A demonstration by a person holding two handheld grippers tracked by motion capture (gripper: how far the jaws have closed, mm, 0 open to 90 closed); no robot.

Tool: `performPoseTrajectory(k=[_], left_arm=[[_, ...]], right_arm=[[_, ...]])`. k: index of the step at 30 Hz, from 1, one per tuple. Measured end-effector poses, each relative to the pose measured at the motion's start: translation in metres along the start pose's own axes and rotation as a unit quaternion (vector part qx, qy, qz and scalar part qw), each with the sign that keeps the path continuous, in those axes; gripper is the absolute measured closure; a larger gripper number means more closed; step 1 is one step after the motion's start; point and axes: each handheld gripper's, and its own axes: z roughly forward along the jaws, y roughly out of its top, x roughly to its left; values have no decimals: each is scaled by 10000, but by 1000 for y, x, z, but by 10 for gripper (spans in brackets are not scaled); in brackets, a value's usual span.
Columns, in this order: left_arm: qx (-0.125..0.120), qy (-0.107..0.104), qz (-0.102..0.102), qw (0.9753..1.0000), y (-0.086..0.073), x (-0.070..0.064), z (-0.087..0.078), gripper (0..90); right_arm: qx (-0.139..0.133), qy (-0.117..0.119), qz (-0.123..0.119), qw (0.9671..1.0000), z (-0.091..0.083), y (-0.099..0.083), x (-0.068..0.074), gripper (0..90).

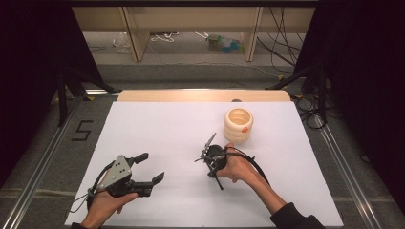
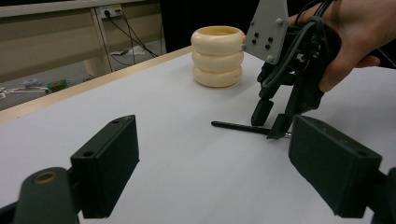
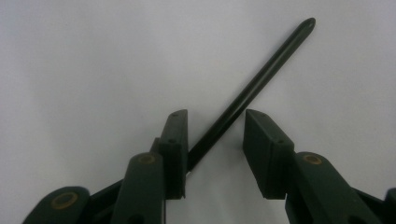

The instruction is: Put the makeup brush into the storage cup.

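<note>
At centre frame of the high view, the right gripper [image 1: 210, 155] is bearing down on a black pen [image 3: 252, 91] lying flat on the white table [image 1: 157, 129], jaws apart and straddling the shaft, one pad touching it. The pickup looks to be at the grasp stage: next, the jaws need closing squarely on the pen before lifting, probably toward the cream holder [image 1: 238, 125] just above. At lower left, the left gripper [image 1: 148, 168] is waiting, jaws wide open and holding nothing.
</note>
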Motion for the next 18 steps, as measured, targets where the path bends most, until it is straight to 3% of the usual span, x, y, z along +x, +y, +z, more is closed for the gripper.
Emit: performPoseTrajectory(k=[18], left_arm=[[-4, -11, -8, 10000, 0, 0, 0, 164]], right_arm=[[142, -25, 15, 9999, 0, 4, -1, 666]])
